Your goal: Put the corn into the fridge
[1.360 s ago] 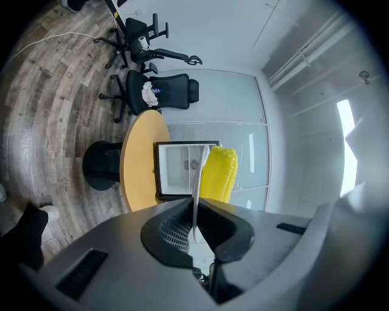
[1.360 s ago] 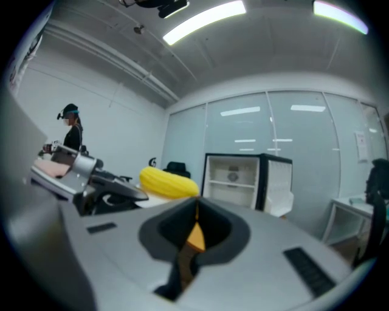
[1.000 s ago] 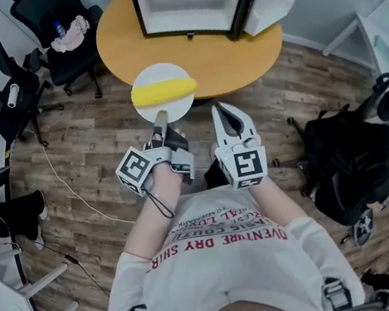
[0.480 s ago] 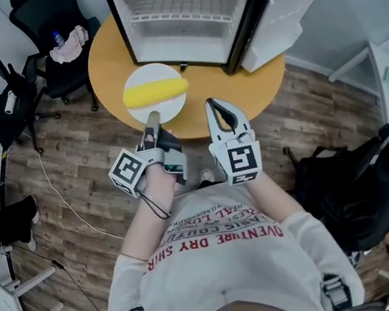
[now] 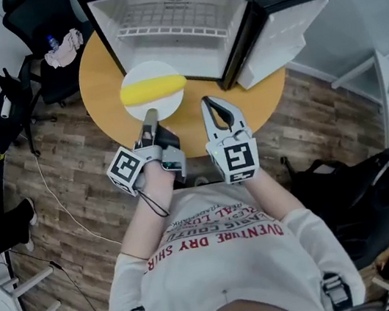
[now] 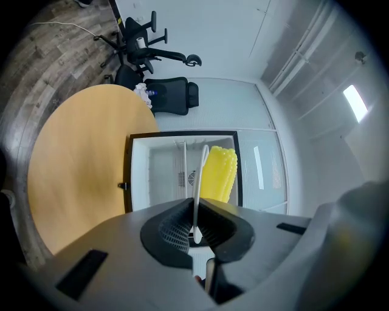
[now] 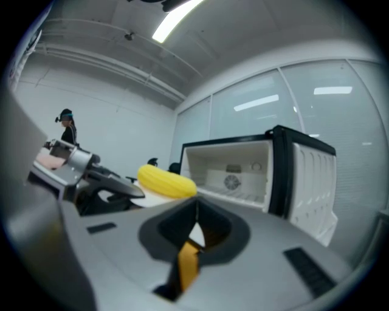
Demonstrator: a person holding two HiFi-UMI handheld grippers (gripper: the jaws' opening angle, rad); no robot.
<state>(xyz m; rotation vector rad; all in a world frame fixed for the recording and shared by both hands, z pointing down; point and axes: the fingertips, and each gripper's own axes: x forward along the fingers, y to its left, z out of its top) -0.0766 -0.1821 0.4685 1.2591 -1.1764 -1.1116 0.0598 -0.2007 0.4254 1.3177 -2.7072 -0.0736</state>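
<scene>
Table (image 5: 97,86): round, wooden top, standing on plank flooring; it carries the fridge.
Fridge (image 5: 177,12): small, black outside and white inside, on the far half of the table; its mouth faces the person, and a wire shelf shows inside with nothing on it.
Fridge door (image 5: 284,31): swung fully open past the table's right edge.
Left gripper (image 5: 149,118): over the table's near-left edge, jaws clamped on the near rim of the plate, holding it level.
Right gripper (image 5: 208,104): just right of the left one, over the table's near edge, jaws together with nothing between them.
Plate (image 5: 150,70): white, round, held in the air over the table's left side, just before the fridge's mouth.
Corn (image 5: 153,89): one yellow cob lying crosswise on the plate, outside the fridge.
</scene>
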